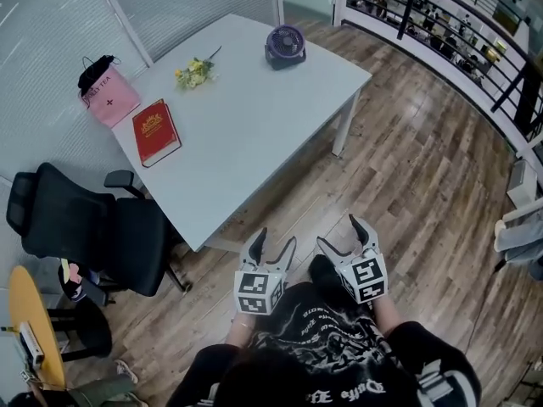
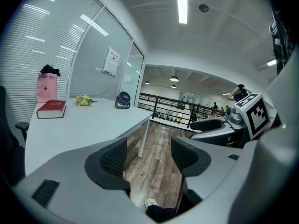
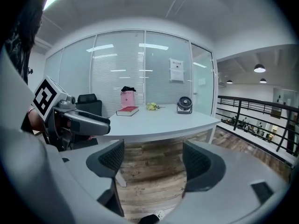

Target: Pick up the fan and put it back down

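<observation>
Table (image 1: 254, 117) bears fan (image 1: 285, 45), pink "TEA" bag (image 1: 109, 93).

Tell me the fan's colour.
The fan is dark purple, clearest in the head view.

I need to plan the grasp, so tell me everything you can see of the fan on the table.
The fan is a small round desk fan, purple, with a circular front grille on a short dark base. It looks like plastic. It stands upright near the far corner of the white table, touching only the tabletop, apart from the yellow flowers.
</observation>
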`<state>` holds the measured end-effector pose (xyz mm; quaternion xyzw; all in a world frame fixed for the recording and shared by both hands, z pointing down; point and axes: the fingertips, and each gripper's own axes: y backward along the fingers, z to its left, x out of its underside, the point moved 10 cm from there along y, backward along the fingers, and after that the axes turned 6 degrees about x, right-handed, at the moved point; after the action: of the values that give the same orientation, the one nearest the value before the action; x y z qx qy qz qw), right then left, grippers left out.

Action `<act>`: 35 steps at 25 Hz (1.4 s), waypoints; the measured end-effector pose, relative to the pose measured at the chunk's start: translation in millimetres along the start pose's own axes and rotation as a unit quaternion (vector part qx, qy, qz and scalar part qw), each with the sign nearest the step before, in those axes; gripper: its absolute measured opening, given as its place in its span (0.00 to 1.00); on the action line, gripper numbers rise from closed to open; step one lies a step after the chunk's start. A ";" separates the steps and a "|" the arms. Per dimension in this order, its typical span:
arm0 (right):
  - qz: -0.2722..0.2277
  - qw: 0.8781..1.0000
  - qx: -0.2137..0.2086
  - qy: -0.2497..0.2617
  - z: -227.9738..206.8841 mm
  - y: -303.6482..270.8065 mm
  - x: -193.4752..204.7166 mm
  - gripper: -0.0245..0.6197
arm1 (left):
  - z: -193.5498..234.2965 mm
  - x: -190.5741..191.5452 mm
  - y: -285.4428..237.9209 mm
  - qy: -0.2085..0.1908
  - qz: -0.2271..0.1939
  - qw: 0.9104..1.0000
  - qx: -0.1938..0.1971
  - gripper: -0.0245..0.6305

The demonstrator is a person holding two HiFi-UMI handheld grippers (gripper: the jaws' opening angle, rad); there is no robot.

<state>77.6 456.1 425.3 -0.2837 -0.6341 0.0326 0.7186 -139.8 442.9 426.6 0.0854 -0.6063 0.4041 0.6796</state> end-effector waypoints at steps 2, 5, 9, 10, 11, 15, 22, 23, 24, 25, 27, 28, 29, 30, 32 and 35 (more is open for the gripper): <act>-0.001 1.000 -0.010 -0.001 -22.4 -20.2 -11.8 0.63 | 5.2 -13.9 -22.8 -0.002 0.002 1.000 -0.008 0.51; -0.004 1.000 -0.022 0.006 -55.0 -48.9 -27.8 0.63 | 10.7 -32.5 -59.2 -0.001 0.003 1.000 -0.018 0.51; -0.008 0.999 -0.033 0.016 -100.6 -82.0 -42.4 0.63 | 14.1 -54.4 -110.0 0.001 0.003 1.000 -0.028 0.51; -0.009 0.999 -0.034 0.017 -112.2 -88.8 -45.8 0.63 | 14.4 -59.6 -122.4 0.000 0.004 1.000 -0.031 0.51; -0.009 0.999 -0.035 0.019 -123.7 -95.1 -49.1 0.62 | 14.5 -64.7 -134.7 0.000 0.004 0.999 -0.032 0.51; -0.006 0.999 -0.035 0.024 -166.2 -116.5 -58.4 0.62 | 11.0 -84.5 -182.3 -0.004 0.004 1.000 -0.026 0.51; 0.005 0.999 -0.034 0.022 -218.6 -135.9 -57.9 0.61 | 0.1 -99.6 -238.5 -0.005 0.006 1.000 -0.019 0.51; 0.006 0.999 -0.032 0.019 -223.0 -137.2 -57.5 0.61 | 0.3 -100.5 -242.3 -0.004 0.008 1.000 -0.020 0.51; 0.006 0.999 -0.030 0.016 -227.1 -138.5 -57.1 0.61 | 0.9 -101.9 -245.6 -0.004 0.010 1.000 -0.021 0.51; 0.006 1.000 -0.027 0.012 -231.1 -140.1 -56.9 0.61 | 2.0 -104.1 -248.5 -0.005 0.012 1.000 -0.022 0.51; 0.007 1.000 -0.022 0.006 -239.1 -144.5 -58.0 0.61 | 5.1 -110.1 -253.6 -0.011 0.013 1.000 -0.020 0.51; 0.007 1.000 -0.021 0.003 -242.9 -147.1 -59.9 0.61 | 6.9 -113.6 -255.7 -0.016 0.013 1.000 -0.020 0.51; 0.005 1.000 -0.021 0.001 -246.3 -149.8 -63.1 0.61 | 9.2 -117.7 -257.5 -0.021 0.013 0.999 -0.022 0.51; 0.001 1.000 -0.021 -0.001 -249.3 -152.5 -67.2 0.61 | 12.0 -122.4 -258.9 -0.026 0.013 0.999 -0.025 0.51; -0.009 1.000 -0.020 -0.005 -255.6 -158.3 -76.5 0.61 | 19.9 -133.3 -261.4 -0.030 0.008 0.999 -0.034 0.51; -0.033 0.999 -0.011 -0.018 -269.4 -175.0 -94.3 0.61 | 38.3 -153.8 -270.4 -0.030 -0.003 0.998 -0.050 0.51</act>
<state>255.1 172.6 410.3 -0.2699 -0.6562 0.0065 0.7047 17.3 173.0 400.0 0.0658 -0.6454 0.3686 0.6658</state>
